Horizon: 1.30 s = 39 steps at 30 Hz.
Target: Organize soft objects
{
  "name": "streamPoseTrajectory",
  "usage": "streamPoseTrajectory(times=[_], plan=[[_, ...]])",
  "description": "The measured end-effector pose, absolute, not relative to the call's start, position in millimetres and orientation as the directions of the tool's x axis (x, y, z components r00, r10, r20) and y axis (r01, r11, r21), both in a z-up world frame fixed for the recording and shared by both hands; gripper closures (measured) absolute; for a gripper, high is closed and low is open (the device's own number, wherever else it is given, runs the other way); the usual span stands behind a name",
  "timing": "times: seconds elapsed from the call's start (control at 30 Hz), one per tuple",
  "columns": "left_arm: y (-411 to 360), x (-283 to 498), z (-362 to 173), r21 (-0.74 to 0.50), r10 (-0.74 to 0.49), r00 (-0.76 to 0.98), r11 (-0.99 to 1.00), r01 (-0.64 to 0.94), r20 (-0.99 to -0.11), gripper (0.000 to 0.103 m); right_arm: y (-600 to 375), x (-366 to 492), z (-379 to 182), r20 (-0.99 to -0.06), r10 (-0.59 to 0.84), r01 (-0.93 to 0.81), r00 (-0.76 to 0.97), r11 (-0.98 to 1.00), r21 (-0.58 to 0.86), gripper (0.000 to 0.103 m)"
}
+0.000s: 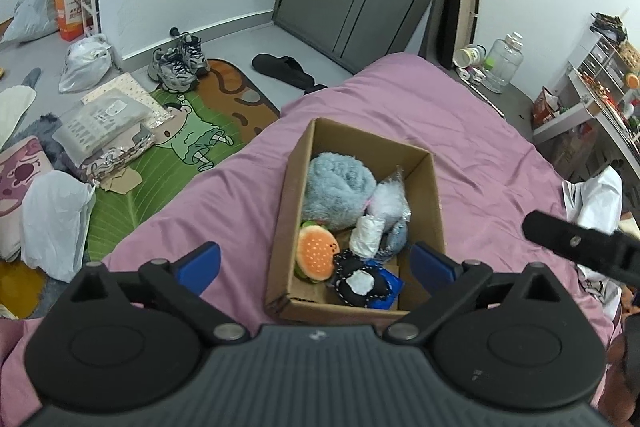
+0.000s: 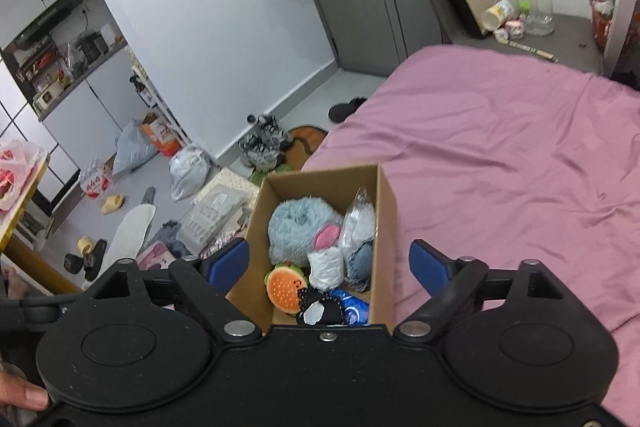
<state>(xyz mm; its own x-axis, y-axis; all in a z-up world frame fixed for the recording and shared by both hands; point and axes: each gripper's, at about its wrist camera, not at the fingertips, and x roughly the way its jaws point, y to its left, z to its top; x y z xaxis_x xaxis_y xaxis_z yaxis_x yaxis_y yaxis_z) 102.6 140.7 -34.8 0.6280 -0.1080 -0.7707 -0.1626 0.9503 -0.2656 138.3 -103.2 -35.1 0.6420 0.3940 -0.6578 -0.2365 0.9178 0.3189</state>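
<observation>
At lower centre of both views, you are hovering the left gripper (image 1: 316, 263) and right gripper (image 2: 328, 263), both spread wide and empty, over the cardboard box (image 1: 296, 183) of plush toys (image 1: 340, 195), its long axis running straight ahead.

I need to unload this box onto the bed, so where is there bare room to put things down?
The pink bedsheet is bare right of the cardboard box, up to the far edge. A narrower bare strip lies left of the box. The box itself is crowded: blue plush, burger toy, wrapped bundles.
</observation>
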Motion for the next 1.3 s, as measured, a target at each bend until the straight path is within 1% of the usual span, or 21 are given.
streamPoseTrajectory(times=[0.33,0.63,0.7,0.8,1.3], plan=[[118.2,92.2,-13.6,-0.25,-0.105,0.656,0.959,-0.132,-0.748,0.0,-131.9,122.8,-21.0,-0.623,0.379,-0.196,0.684,0.918,0.344,0.009],[97.3,80.3,-2.2,-0.229,-0.099,0.664,0.967,-0.111,-0.741,0.0,-148.4,107.2,-9.3,-0.6,0.406,-0.217,0.689,0.906,0.364,0.006],[92.4,77.7,0.8,-0.223,-0.097,0.667,0.969,-0.107,-0.739,0.0,-151.4,103.0,-5.9,-0.596,0.41,-0.225,0.69,0.904,0.363,0.005],[86.1,73.1,3.7,-0.217,-0.092,0.67,0.97,-0.106,-0.736,0.0,-157.7,96.8,-1.7,-0.583,0.414,-0.23,0.699,0.902,0.365,0.0],[47.9,48.2,11.5,-0.168,-0.065,0.685,0.982,-0.086,-0.726,0.0,-188.7,66.4,2.4,-0.539,0.431,-0.26,0.724,0.894,0.364,0.0]])
